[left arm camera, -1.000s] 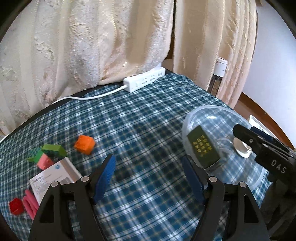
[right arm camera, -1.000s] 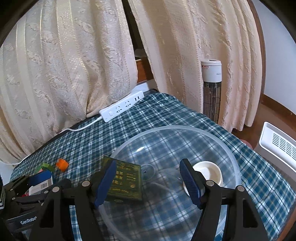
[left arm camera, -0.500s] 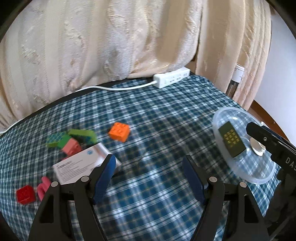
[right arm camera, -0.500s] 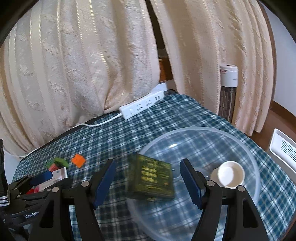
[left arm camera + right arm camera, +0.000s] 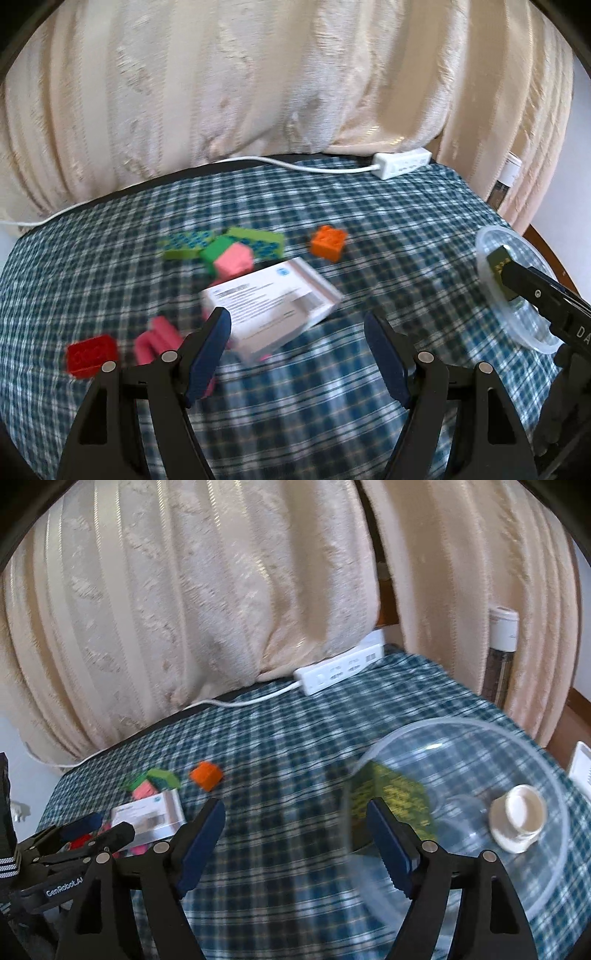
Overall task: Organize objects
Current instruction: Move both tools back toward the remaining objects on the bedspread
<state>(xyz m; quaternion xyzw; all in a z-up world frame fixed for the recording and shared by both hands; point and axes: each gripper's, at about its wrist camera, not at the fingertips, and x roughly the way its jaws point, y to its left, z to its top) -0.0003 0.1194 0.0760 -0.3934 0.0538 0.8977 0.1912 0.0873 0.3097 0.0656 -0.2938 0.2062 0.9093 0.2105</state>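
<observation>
left gripper (image 5: 297,345): jaws apart with nothing between the pads, hanging over the checked tablecloth (image 5: 388,236) and aimed at the toy pile
right gripper (image 5: 295,836): jaws are opening and there's only cloth between them; its right finger sits in front of the bowl's near rim
white box (image 5: 271,304): lying flat on the cloth just ahead of the left gripper, partly on top of the pink pieces, kinda blurry
orange block (image 5: 328,242): on its own, just right of the pile
green blocks (image 5: 221,243): bunched at the back of the pile with a pink block (image 5: 234,260) touching them
red block (image 5: 90,354): far left, beside the pink pieces (image 5: 155,339)
clear bowl (image 5: 546,768): off to the right on the cloth, well apart from the pile
green packet (image 5: 391,797): inside the bowl, leaning on its left wall
white cup (image 5: 519,821): also in the bowl, tipped on its side
power strip (image 5: 340,670): back edge of the table, right by the curtain (image 5: 207,590)
</observation>
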